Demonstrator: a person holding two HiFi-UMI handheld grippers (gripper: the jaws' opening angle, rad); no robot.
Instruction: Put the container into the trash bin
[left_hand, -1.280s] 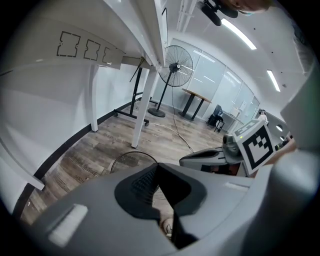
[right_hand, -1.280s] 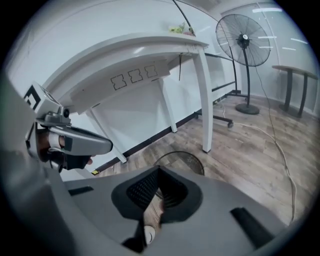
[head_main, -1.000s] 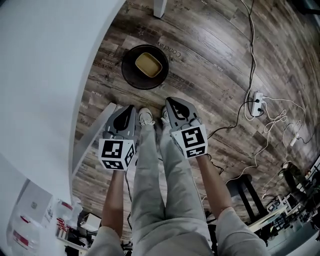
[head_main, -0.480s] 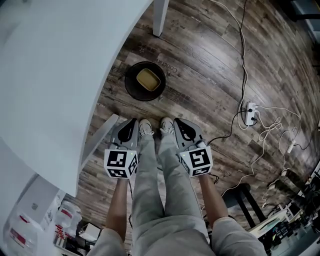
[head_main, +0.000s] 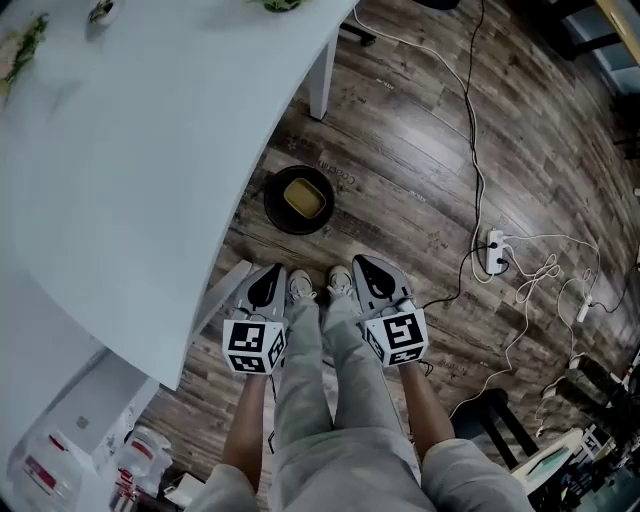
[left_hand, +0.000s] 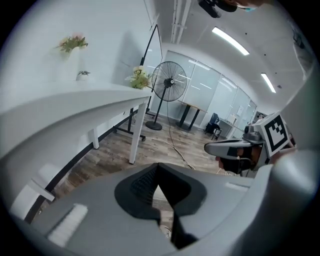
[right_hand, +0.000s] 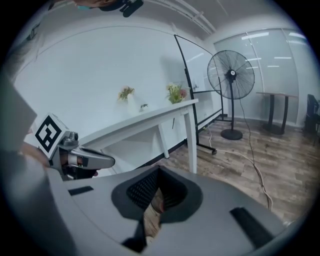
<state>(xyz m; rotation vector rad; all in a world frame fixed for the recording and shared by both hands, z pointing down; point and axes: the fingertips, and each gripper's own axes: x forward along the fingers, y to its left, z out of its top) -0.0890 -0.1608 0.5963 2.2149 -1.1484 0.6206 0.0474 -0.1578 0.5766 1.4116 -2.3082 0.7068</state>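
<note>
A round dark trash bin (head_main: 274, 206) stands on the wood floor beside the table, and a yellow container (head_main: 306, 200) lies inside it. Both grippers hang over the person's legs, short of the bin and well above the floor. My left gripper (head_main: 267, 273) is shut with nothing between its jaws, which meet at the tip in the left gripper view (left_hand: 159, 165). My right gripper (head_main: 362, 264) is also shut and empty (right_hand: 159, 169). Each gripper view shows the other gripper off to the side, pointing out over the floor.
A white table (head_main: 150, 150) with a white leg (head_main: 321, 85) fills the left. A power strip (head_main: 493, 250) and cables trail across the floor at right, near a dark stool (head_main: 495, 415). A standing fan (left_hand: 170, 82) is farther back.
Both grippers have risen, still shut and empty. The head view has pulled up and away, so the bin with the container looks smaller and more of the table top shows.
</note>
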